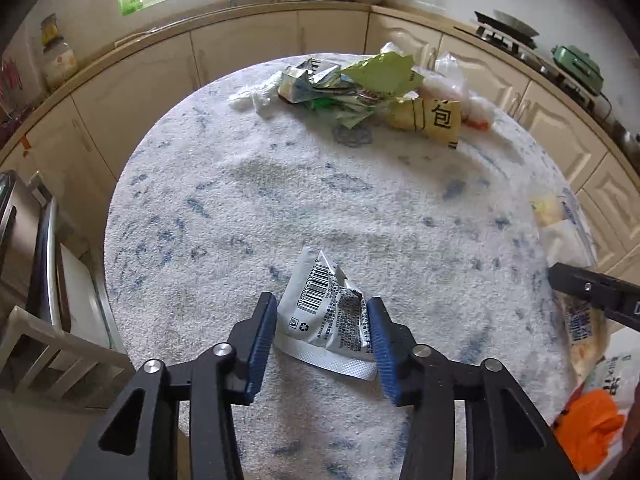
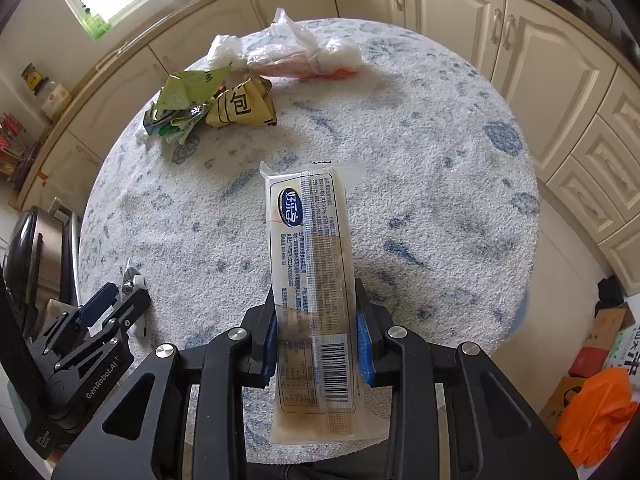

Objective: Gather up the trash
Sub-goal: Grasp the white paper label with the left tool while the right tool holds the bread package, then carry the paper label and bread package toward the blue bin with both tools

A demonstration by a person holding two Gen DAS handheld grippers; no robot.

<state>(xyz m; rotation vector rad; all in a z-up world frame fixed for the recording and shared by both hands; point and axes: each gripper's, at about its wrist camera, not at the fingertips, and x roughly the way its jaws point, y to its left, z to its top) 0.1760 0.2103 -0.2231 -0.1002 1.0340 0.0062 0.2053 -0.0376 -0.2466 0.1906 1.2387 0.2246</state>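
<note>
A crumpled silver wrapper (image 1: 326, 314) with a barcode lies on the round table (image 1: 280, 184) near its front edge. My left gripper (image 1: 322, 320) has its blue fingers on either side of the wrapper and pressing on it. My right gripper (image 2: 316, 320) is shut on a long cream snack wrapper (image 2: 310, 264) and holds it above the table. A pile of trash (image 1: 360, 88) with green, yellow and clear plastic wrappers sits at the table's far side; it also shows in the right wrist view (image 2: 240, 96). The left gripper shows in the right wrist view (image 2: 120, 300).
Cream kitchen cabinets (image 1: 280, 40) curve behind the table. A metal appliance (image 1: 24, 240) stands to the left. An orange bag (image 2: 596, 412) and cardboard boxes (image 2: 604, 332) lie on the floor at the right. More wrappers (image 1: 560, 216) lie at the table's right edge.
</note>
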